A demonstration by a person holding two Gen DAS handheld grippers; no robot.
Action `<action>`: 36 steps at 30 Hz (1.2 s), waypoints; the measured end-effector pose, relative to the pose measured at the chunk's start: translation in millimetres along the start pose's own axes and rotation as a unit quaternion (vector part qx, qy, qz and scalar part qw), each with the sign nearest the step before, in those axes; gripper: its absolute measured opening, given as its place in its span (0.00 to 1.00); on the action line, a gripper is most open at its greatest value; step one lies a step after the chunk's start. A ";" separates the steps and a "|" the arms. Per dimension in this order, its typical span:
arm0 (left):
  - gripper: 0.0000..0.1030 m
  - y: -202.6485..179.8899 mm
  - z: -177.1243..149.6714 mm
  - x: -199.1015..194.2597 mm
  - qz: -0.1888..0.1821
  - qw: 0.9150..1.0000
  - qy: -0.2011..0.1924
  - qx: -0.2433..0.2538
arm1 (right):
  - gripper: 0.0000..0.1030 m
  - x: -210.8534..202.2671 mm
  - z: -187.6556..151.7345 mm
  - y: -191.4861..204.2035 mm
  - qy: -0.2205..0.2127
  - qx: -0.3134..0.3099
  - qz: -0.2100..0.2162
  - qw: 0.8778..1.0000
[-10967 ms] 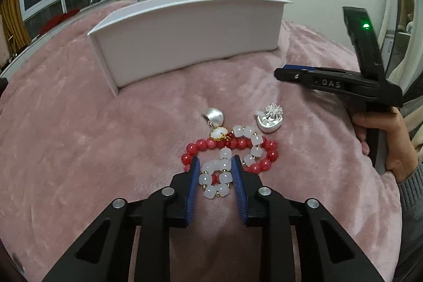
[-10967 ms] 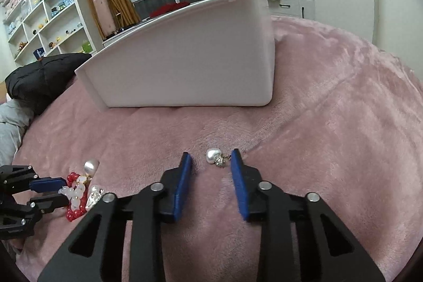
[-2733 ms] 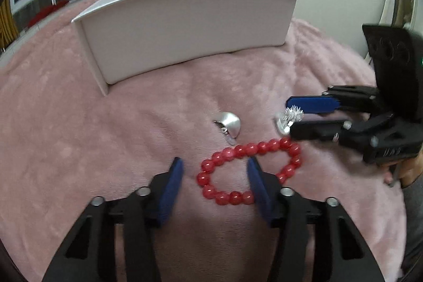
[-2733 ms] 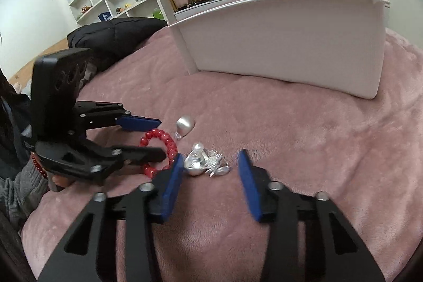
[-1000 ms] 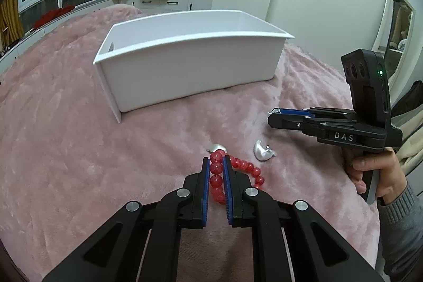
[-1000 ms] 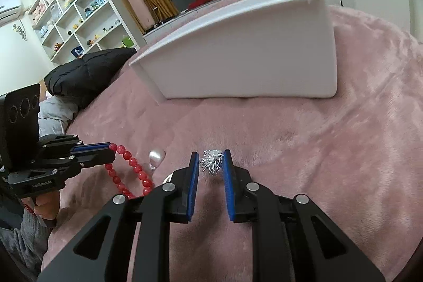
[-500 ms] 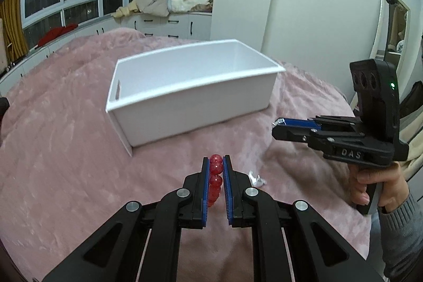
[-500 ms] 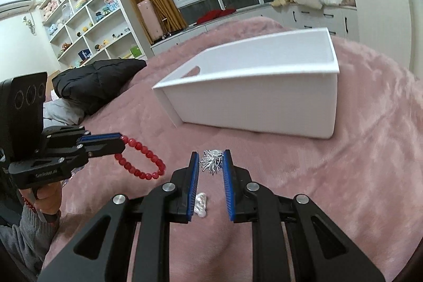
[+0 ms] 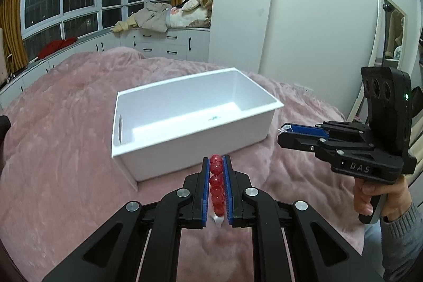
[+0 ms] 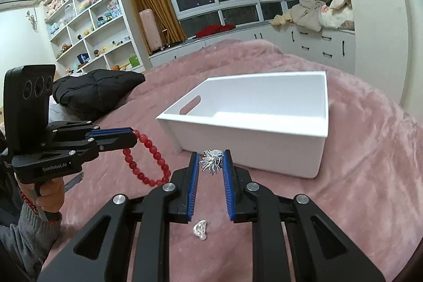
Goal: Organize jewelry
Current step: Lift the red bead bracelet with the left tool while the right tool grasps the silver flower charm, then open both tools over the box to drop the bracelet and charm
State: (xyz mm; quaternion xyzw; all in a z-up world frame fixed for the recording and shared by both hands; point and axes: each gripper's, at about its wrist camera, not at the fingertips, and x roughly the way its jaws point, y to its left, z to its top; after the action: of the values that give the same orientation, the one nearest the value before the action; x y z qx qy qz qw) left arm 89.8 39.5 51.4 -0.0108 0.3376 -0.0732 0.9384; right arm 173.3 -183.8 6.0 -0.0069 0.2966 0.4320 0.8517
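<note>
A home bedroom: pink bedspread (image 10: 370,139), plush-toy shelves (image 10: 87,17).

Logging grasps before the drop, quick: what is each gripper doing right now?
Left gripper: shut on the red bead bracelet.
Right gripper: shut on the spiky silver ornament.

Glossy red bead bracelet (image 10: 150,157), spiky shiny-metal brooch (image 10: 211,161), smooth white plastic bin (image 9: 185,139), plush pink blanket (image 9: 66,149).

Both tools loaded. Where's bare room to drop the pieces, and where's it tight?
The white bin floor is nearly bare, just a tiny speck mid-floor. Bare pink blanket lies right of the bin. Tight in front: the left tool with the red bracelet, the right tool with the spiky earring, and a silver earring.
</note>
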 end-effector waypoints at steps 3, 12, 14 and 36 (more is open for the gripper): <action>0.14 0.5 9.1 3.7 0.000 1.000 -0.005 -0.001 | 0.18 1.5 2.5 -2.3 -0.001 -0.004 -0.004 1.000; 0.14 2.7 34.2 8.1 0.009 0.999 -0.038 0.002 | 0.18 7.5 23.7 -5.0 -0.015 0.001 -0.026 1.000; 0.14 8.9 37.2 10.8 0.000 0.999 -0.041 -0.007 | 0.18 9.3 28.6 -4.0 -0.015 -0.002 -0.031 0.999; 0.15 75.2 71.8 69.8 0.022 0.998 -0.058 -0.028 | 0.18 68.9 69.2 -36.1 -0.004 0.020 -0.096 0.995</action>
State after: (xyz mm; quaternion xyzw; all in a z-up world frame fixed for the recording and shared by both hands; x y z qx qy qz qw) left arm 198.4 101.7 57.4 -0.0342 0.2843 -0.0419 0.9572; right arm 265.6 -137.5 18.9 -0.0166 0.3000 0.3420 0.8904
